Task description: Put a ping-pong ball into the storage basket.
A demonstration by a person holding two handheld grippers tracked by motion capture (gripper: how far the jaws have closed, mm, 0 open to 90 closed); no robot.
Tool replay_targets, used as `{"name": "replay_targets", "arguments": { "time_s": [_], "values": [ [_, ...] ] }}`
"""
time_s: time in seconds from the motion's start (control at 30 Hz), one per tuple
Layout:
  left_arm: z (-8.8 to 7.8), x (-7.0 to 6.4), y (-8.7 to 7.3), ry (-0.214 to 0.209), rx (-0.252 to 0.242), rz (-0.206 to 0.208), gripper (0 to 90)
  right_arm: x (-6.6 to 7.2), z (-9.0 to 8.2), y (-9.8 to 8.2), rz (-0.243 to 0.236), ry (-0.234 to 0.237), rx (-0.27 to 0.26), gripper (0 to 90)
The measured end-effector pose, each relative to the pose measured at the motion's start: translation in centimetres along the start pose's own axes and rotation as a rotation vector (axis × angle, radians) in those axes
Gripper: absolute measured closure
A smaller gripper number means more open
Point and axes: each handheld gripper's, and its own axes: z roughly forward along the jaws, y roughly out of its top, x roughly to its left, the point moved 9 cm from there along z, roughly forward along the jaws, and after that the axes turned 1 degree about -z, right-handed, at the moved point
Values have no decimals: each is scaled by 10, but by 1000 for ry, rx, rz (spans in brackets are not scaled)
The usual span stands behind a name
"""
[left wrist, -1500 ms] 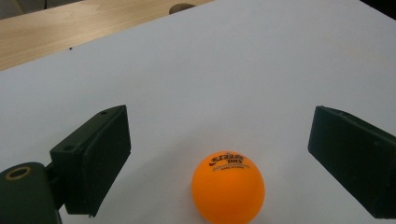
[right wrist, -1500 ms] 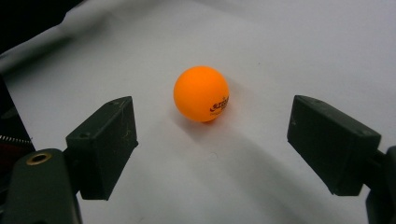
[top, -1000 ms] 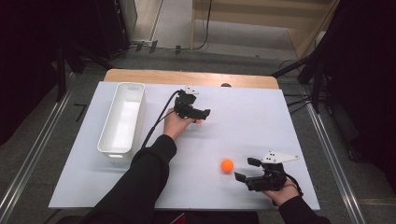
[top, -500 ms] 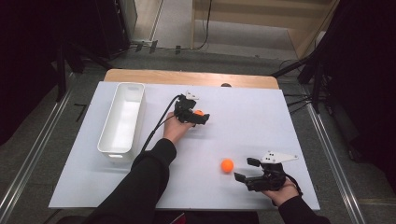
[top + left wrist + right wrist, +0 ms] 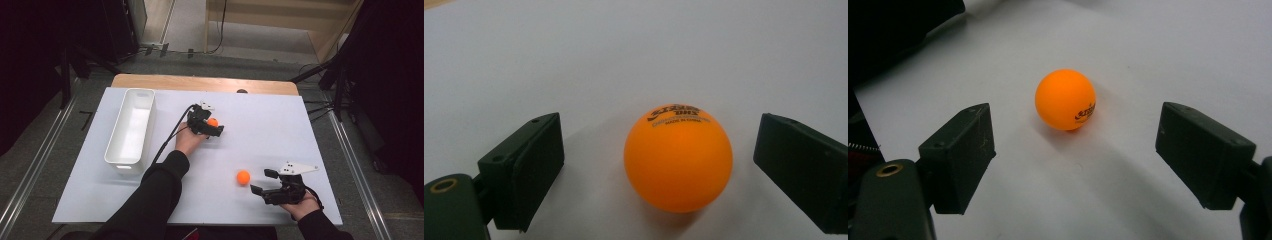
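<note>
A white tabletop (image 5: 300, 130) is seen from above, with a person's two forearms reaching in from the near edge, each hand holding a black two-jaw claw. The left claw (image 5: 216, 125) is held near the middle of the tabletop, pointing toward the right of the high view, and an orange ball (image 5: 213, 122) is seen between its jaws. In the left gripper view, this ball (image 5: 678, 157) is shown resting on the white surface between the two black jaws, which stand apart with a clear gap on either side, so the ball is not clamped; small dark print is visible on its top. The right claw (image 5: 263, 182) is held close to the near right corner of the tabletop, pointing left, with its jaws also spread apart and nothing between the pads. A second orange ball (image 5: 243, 177) is lying on the tabletop just ahead of this claw. In the right gripper view, the second ball (image 5: 1065, 99) is seen a little beyond the open jaw tips, untouched. A long white tray (image 5: 116, 155) is set along the left side of the tabletop, well apart from both balls.
</note>
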Motion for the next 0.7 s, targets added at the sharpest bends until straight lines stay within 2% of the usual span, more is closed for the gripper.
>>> {"name": "replay_targets", "arguments": {
  "time_s": [0.27,0.7],
  "values": [
    [2,-2,-1,53,26,48,61,0,0,0,-8,-3,3,144],
    [2,-2,-2,58,23,50,77,0,0,-1,-3,-5,8,143]
  ]
}}
